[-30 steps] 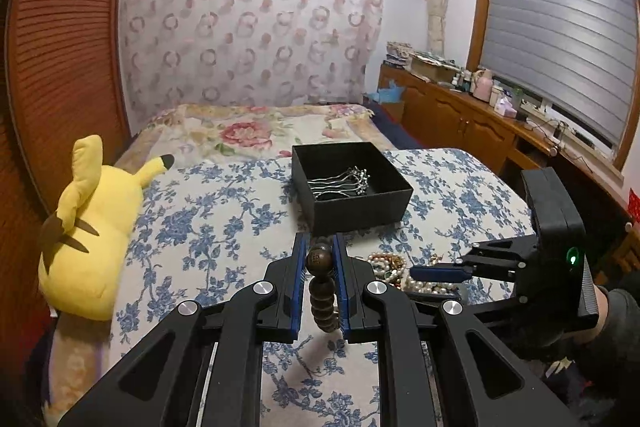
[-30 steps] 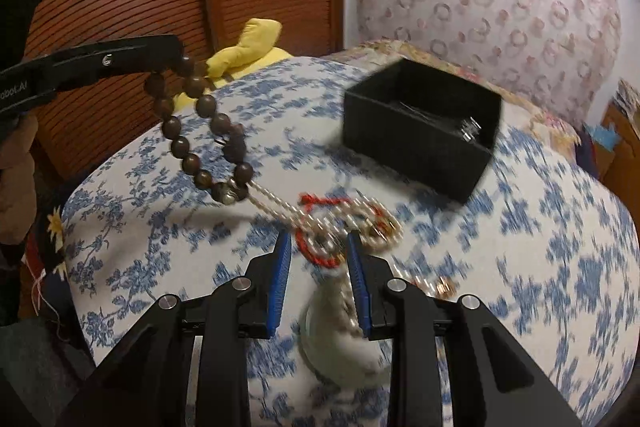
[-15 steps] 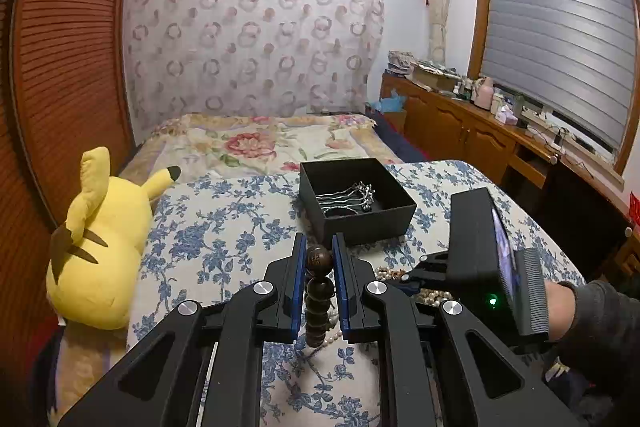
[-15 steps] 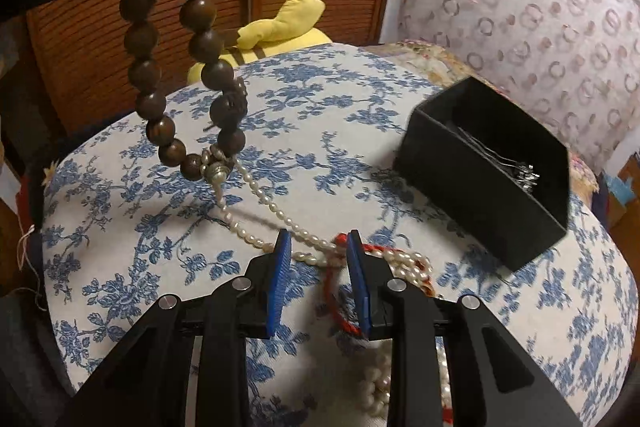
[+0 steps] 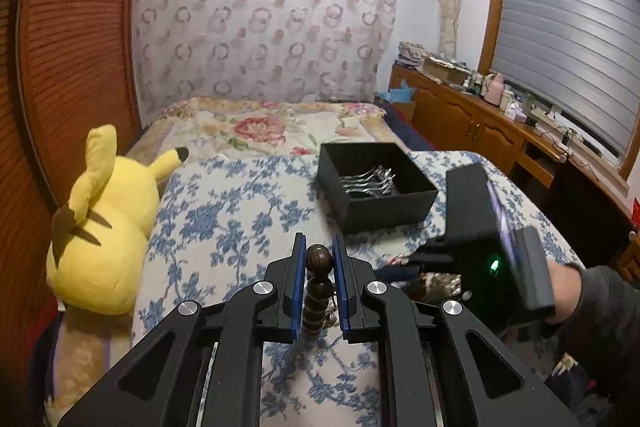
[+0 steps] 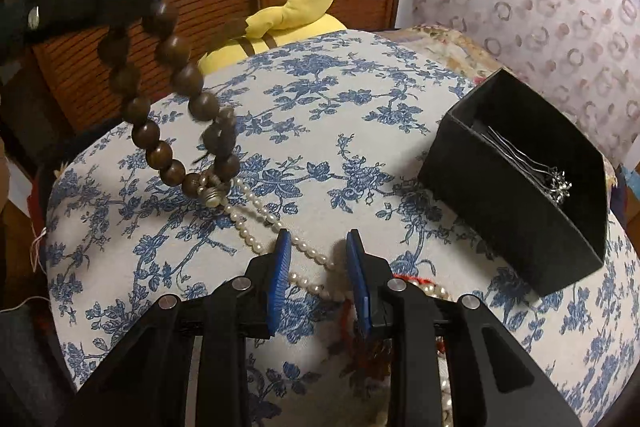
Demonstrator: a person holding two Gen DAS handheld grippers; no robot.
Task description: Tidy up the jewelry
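You are working over a bed (image 6: 328,131) covered in a blue flowered sheet, with a yellow plush toy (image 5: 100,227) lying at its far edge by the wooden wardrobe. Toward the right, a black box (image 6: 516,203) is sitting on the sheet with silver hairpins (image 5: 370,181) already inside it. Your left claw (image 5: 319,259) is pinching the top bead of a brown bead bracelet (image 6: 172,115), so the loop is hanging in the air. Its low end seems caught on the clasp of a pearl necklace (image 6: 256,227), which is trailing across the sheet into a pile with a red cord (image 6: 412,281). Your right claw (image 6: 318,267) is standing part open, gripping nothing, its tips straddling the pearl strand just above the sheet.

You appear to be in the untangling step: the bracelet probably cannot go into the box while the pearls are hanging from it. Next, you likely need to close the right claw on the pearls and hold them down while the left one is lifting the bracelet free.
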